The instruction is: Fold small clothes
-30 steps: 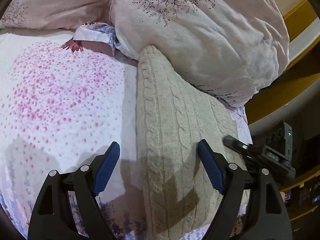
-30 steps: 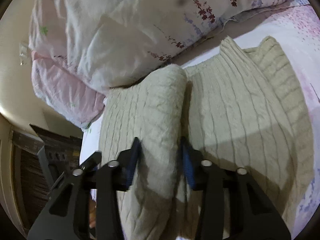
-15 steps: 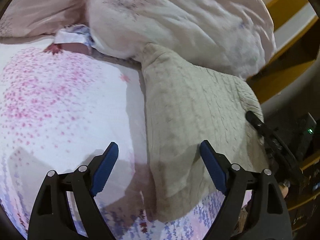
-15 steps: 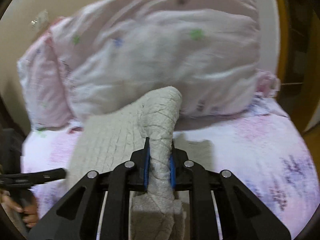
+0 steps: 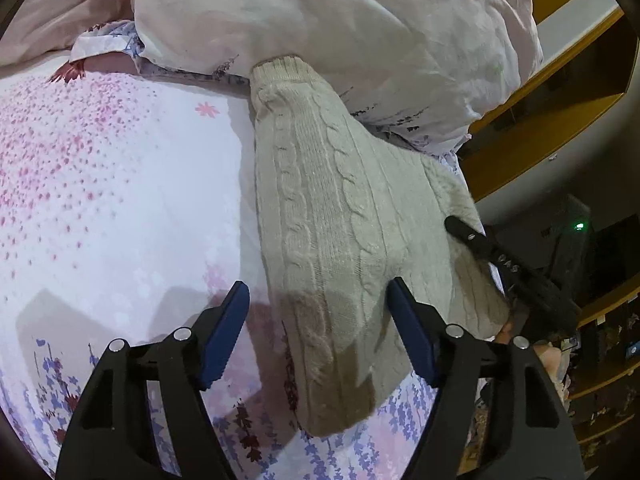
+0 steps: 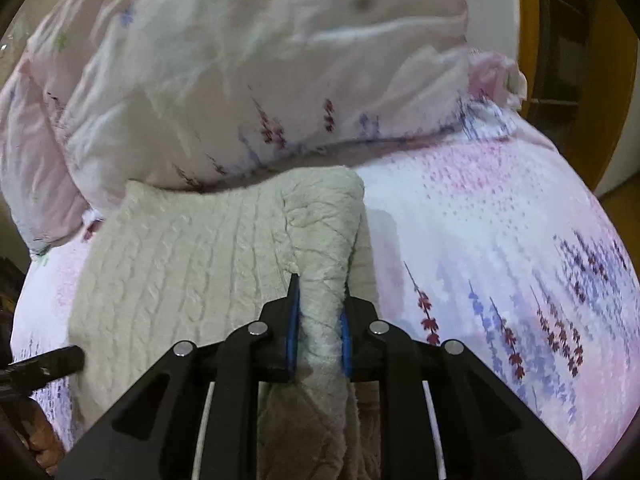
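A cream cable-knit sweater (image 5: 336, 216) lies on the floral bedsheet (image 5: 120, 184), its far end against the duvet. My left gripper (image 5: 318, 320) is open, its blue pads hovering over the near end of the sweater. My right gripper (image 6: 318, 320) is shut on a bunched fold of the same sweater (image 6: 192, 264) and holds it raised above the flat part. The right gripper's black tip (image 5: 504, 260) shows at the sweater's right edge in the left wrist view. The left gripper's tip (image 6: 44, 364) shows at the lower left in the right wrist view.
A bulky pale floral duvet (image 5: 360, 32) is piled at the head of the bed, also in the right wrist view (image 6: 248, 72). Yellow wooden furniture (image 5: 560, 120) and dark shelving stand beside the bed's right edge.
My right gripper closed fully on the sweater fold and swung it across, so the sweater now lies folded narrower. My left gripper stayed open and shifted slightly.
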The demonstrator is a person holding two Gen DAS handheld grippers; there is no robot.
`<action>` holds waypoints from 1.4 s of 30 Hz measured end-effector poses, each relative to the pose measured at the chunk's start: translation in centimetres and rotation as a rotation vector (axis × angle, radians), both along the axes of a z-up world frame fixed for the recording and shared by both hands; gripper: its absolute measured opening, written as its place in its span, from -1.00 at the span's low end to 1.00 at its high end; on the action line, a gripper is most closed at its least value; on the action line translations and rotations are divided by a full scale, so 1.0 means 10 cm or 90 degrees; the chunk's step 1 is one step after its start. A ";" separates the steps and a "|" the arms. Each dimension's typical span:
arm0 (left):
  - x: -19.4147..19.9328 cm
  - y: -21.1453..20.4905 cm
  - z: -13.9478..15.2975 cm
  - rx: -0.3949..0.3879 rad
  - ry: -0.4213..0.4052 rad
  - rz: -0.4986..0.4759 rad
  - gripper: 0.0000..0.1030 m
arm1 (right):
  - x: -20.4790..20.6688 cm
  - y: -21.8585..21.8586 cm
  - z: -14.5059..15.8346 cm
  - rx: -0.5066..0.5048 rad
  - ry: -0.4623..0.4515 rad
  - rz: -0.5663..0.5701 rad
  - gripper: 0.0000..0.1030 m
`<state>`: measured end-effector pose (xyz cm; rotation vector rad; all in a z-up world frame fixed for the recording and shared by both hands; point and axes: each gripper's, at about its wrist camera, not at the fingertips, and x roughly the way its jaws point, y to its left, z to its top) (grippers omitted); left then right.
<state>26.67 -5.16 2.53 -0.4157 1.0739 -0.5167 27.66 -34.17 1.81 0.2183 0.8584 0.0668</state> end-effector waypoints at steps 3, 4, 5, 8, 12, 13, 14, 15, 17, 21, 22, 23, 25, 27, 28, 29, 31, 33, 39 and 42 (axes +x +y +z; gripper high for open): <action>0.01 0.02 -0.02 -0.016 0.015 0.006 0.41 | -0.03 -0.14 0.00 0.053 0.006 -0.007 -0.32; 0.00 0.02 -0.03 -0.019 0.020 0.007 0.41 | -0.04 -0.17 0.00 0.065 0.007 -0.011 -0.33; -0.01 0.04 -0.04 -0.023 0.025 0.008 0.41 | -0.04 -0.22 -0.01 0.077 0.004 -0.013 -0.62; -0.06 0.05 -0.07 -0.021 0.027 0.007 0.41 | -0.02 -0.18 0.02 0.052 -0.012 -0.003 -0.83; -0.09 0.03 -0.08 -0.021 0.032 0.004 0.41 | -0.05 -0.12 0.18 0.021 -0.057 -0.021 -0.86; -0.10 0.02 -0.09 -0.019 0.033 0.001 0.41 | -0.04 -0.16 0.19 0.017 -0.059 -0.036 -0.86; -0.07 -0.06 -0.09 -0.017 0.034 -0.001 0.41 | -0.01 -0.22 0.15 0.013 -0.046 -0.054 -0.86; -0.08 -0.08 -0.09 -0.016 0.034 -0.006 0.41 | 0.03 -0.25 0.08 0.012 -0.026 -0.061 -0.86; -0.11 -0.09 -0.10 -0.007 0.030 -0.010 0.41 | 0.12 -0.26 -0.12 0.002 0.037 -0.059 -0.84; -0.14 -0.11 -0.08 -0.009 0.033 -0.009 0.41 | -0.03 -0.36 -0.02 0.023 0.018 -0.074 -0.32; -0.15 -0.10 -0.08 -0.011 0.034 -0.009 0.41 | -0.09 -0.40 0.02 0.041 0.012 -0.070 -0.28; -0.17 -0.09 -0.07 -0.013 0.035 -0.009 0.41 | -0.15 -0.42 0.03 0.058 0.012 -0.063 -0.20; -0.17 -0.12 -0.06 -0.018 0.039 -0.008 0.40 | -0.27 -0.47 0.04 0.098 0.022 -0.040 -0.15; -0.20 -0.11 -0.06 -0.021 0.042 -0.007 0.39 | -0.41 -0.47 -0.02 0.127 0.037 -0.021 -0.15; -0.21 -0.11 -0.06 -0.022 0.042 -0.006 0.37 | -0.47 -0.47 -0.04 0.131 0.044 -0.019 -0.15; -0.22 -0.11 -0.06 -0.022 0.041 -0.005 0.36 | -0.54 -0.47 -0.07 0.131 0.049 -0.016 -0.14; -0.23 -0.12 -0.05 -0.024 0.041 -0.003 0.19 | -0.61 -0.43 -0.13 0.129 0.051 -0.005 -0.38; -0.25 -0.12 -0.08 -0.049 0.050 -0.008 -0.20 | -0.65 -0.39 -0.14 0.117 0.037 0.005 -0.76; -0.40 -0.14 -0.06 -0.037 0.023 0.000 -0.57 | -0.77 -0.39 -0.17 0.072 0.024 -0.004 -0.79; -0.48 -0.17 -0.08 -0.012 0.002 0.003 -0.58 | -0.77 -0.38 -0.24 0.055 0.023 -0.016 -0.75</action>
